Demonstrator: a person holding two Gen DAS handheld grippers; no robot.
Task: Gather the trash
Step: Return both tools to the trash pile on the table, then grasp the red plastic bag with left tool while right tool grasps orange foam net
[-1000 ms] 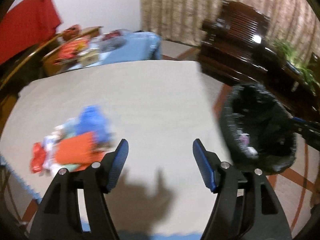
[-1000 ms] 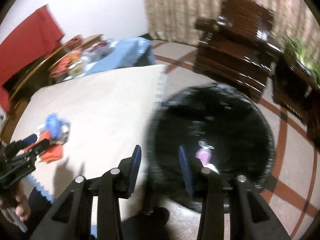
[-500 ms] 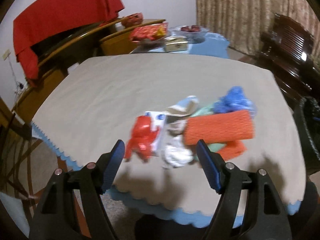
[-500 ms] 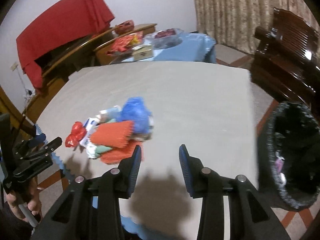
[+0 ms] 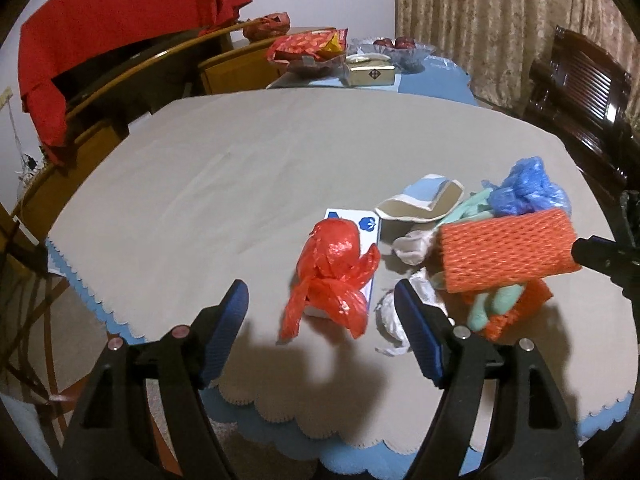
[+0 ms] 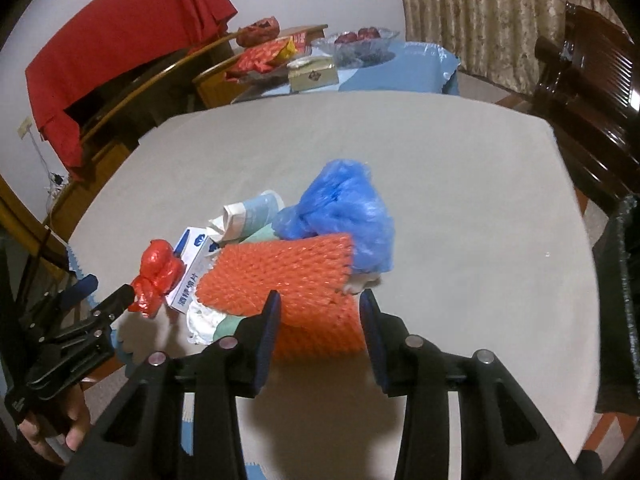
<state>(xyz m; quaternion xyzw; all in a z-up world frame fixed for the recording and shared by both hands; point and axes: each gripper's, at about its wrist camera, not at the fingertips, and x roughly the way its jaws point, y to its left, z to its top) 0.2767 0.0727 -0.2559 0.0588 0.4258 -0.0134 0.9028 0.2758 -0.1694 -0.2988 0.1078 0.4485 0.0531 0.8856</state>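
Both grippers spread, empty: left gripper (image 5: 320, 304), right gripper (image 6: 320, 312) (bin (image 6: 620, 300) contents hidden).

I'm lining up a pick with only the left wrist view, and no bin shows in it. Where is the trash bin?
Observer: The black-lined bin stands beside the right edge of the table.
Operator: Is the right gripper holding anything?
Observer: No. The right gripper is open and empty, and the orange foam net lies just ahead of it.
Operator: The red bag hides the box's side from me. Is there any print on it?
Observer: Yes, the white box has blue lettering along its long side.
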